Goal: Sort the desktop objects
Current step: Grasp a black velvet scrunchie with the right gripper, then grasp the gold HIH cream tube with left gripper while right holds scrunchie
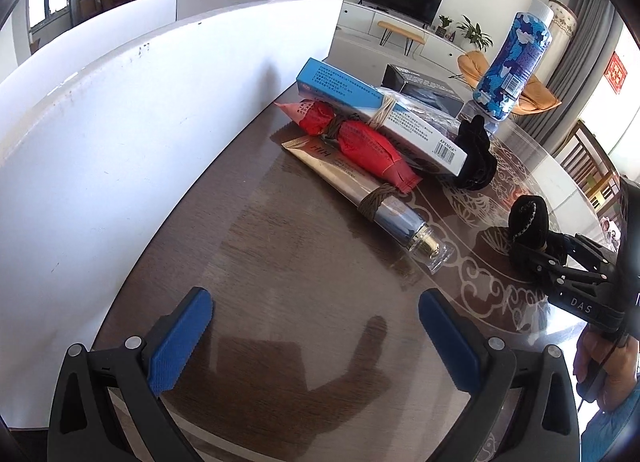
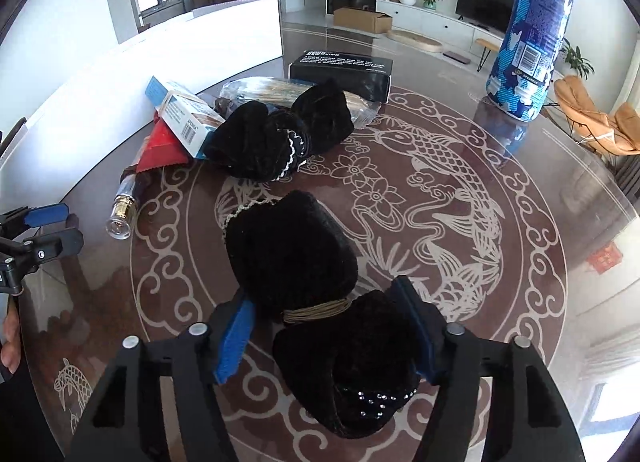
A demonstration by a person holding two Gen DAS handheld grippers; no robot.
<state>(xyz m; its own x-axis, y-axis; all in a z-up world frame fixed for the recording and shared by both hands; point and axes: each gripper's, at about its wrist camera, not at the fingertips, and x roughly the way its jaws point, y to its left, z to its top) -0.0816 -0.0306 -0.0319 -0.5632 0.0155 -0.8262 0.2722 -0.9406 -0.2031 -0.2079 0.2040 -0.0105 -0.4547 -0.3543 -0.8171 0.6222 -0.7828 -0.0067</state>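
My left gripper (image 1: 316, 326) is open and empty above the dark table, short of a gold tube (image 1: 360, 197), a red packet (image 1: 356, 137) and a blue-white box (image 1: 384, 117). My right gripper (image 2: 324, 326) is shut on a black velvet bundle (image 2: 296, 254) tied with cord; it also shows at the right of the left wrist view (image 1: 528, 217). A second black bundle (image 2: 276, 133) lies beyond it, next to the box (image 2: 188, 117). The left gripper shows at the left edge of the right wrist view (image 2: 56, 229).
A white board wall (image 1: 120, 121) runs along the table's left side. A blue camouflage bottle (image 2: 528, 33) stands at the far right. A black box (image 2: 340, 69) and a clear-wrapped packet (image 2: 264, 89) lie at the back. The table (image 2: 520, 262) has a fish pattern.
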